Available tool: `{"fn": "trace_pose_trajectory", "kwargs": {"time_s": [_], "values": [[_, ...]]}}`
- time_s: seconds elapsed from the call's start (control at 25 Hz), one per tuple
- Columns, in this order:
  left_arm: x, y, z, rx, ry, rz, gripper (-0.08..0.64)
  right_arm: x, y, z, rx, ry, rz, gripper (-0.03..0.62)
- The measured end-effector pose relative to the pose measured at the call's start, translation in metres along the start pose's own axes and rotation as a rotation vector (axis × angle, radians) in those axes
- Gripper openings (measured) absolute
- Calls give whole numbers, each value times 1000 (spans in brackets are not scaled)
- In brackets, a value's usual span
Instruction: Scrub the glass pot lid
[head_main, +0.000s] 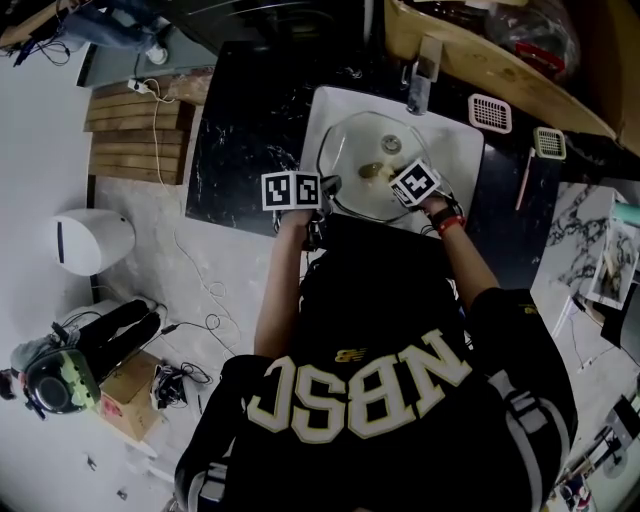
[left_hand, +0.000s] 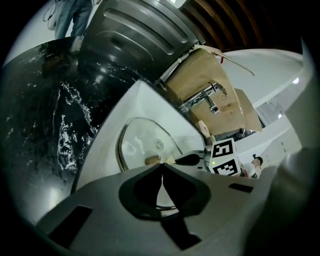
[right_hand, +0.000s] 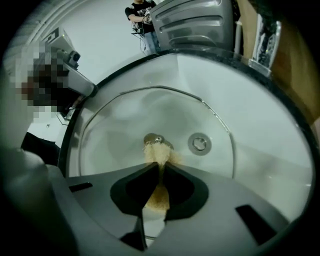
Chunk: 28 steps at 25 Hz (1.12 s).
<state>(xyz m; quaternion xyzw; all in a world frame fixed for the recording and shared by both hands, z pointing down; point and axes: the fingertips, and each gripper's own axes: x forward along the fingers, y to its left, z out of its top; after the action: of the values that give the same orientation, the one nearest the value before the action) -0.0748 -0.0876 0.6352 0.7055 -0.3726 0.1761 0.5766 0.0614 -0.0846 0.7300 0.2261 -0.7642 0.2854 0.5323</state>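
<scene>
A glass pot lid (head_main: 375, 150) with a metal rim lies tilted in the white sink (head_main: 320, 110). My left gripper (head_main: 328, 185) is at the lid's left rim. In the left gripper view its jaws (left_hand: 162, 167) are shut on the edge of the lid (left_hand: 137, 142). My right gripper (head_main: 390, 175) is over the lid's middle. The right gripper view shows it (right_hand: 160, 167) shut on a tan scrubbing sponge (right_hand: 159, 155). The sponge presses on the glass (right_hand: 125, 120) beside the lid's knob (right_hand: 152, 139). The sink drain (right_hand: 199, 144) shows through the glass.
A faucet (head_main: 422, 75) stands at the sink's back edge. Black marbled countertop (head_main: 240, 130) surrounds the sink. Two small slotted trays (head_main: 490, 112) (head_main: 549, 143) sit on it at the right. A wooden shelf edge (head_main: 500, 65) overhangs the back.
</scene>
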Motion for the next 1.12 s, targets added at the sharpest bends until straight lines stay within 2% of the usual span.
{"fn": "trace_pose_trajectory", "kwargs": {"time_s": [0.28, 0.4, 0.88, 1.12], "values": [[1, -2, 0, 3, 2, -5, 20, 9, 45, 33, -68, -61, 88, 49], [1, -2, -1, 5, 5, -4, 20, 15, 49, 53, -75, -96, 94, 49], [-4, 5, -3, -6, 8, 9, 20, 34, 13, 97, -38, -193, 66, 49], [-3, 1, -2, -1, 14, 3, 20, 35, -26, 93, 15, -191, -32, 49]]}}
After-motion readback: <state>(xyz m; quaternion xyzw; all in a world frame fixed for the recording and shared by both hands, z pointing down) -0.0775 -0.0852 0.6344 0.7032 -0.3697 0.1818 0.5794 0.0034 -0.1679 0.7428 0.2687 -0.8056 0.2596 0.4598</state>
